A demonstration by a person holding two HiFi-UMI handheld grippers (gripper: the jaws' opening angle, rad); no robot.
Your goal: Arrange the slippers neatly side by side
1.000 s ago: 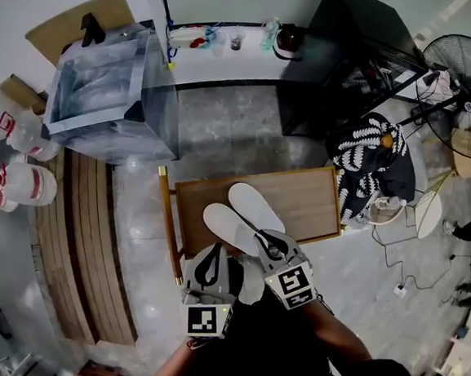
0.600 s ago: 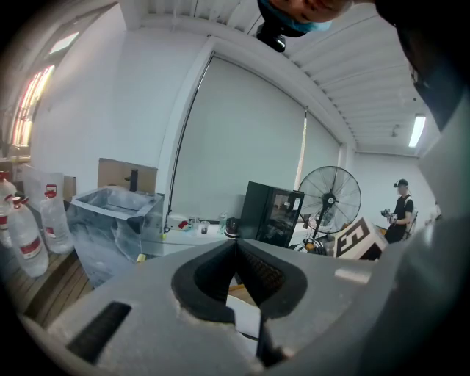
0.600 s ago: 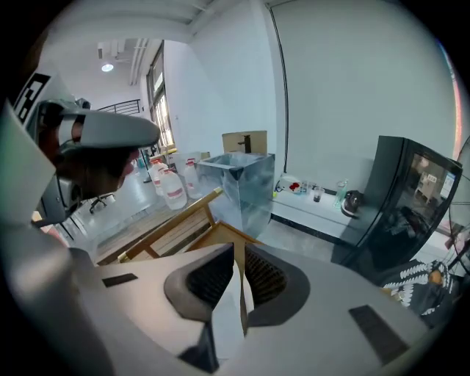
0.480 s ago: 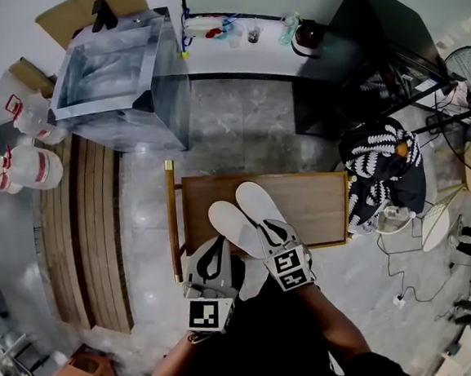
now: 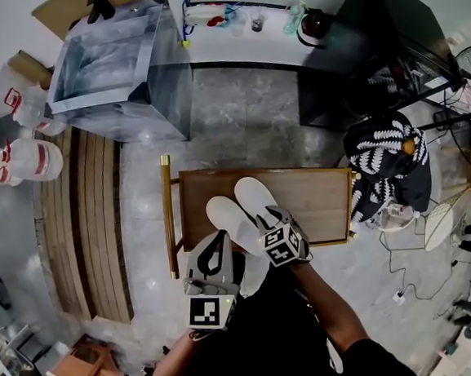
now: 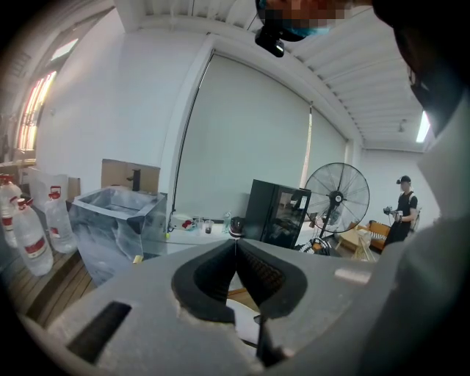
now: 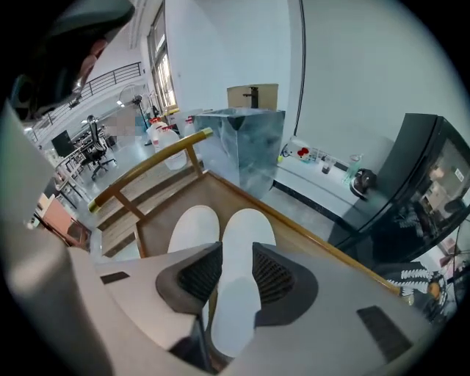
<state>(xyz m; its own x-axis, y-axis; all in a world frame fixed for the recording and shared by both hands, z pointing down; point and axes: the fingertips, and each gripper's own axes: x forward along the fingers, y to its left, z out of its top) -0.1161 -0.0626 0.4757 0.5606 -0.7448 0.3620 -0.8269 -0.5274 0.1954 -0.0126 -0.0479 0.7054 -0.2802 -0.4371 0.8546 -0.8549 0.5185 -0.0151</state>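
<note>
my right tongs (image 7: 236, 248) have just been opening and stand wide, pads clear of the right slipper (image 7: 248, 217) that lies between them. my left tongs (image 6: 236, 243) are closed tip to tip with nothing gripped (they sit by the left slipper's heel). the left slipper (image 7: 192, 226) lies just beside the right one, both white, toes toward the far edge of the wooden tabletop (image 7: 158, 220), heels at its near edge, left of middle.

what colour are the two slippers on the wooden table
Both slippers are plain white, with no pattern visible. They show best in the right gripper view.
</note>
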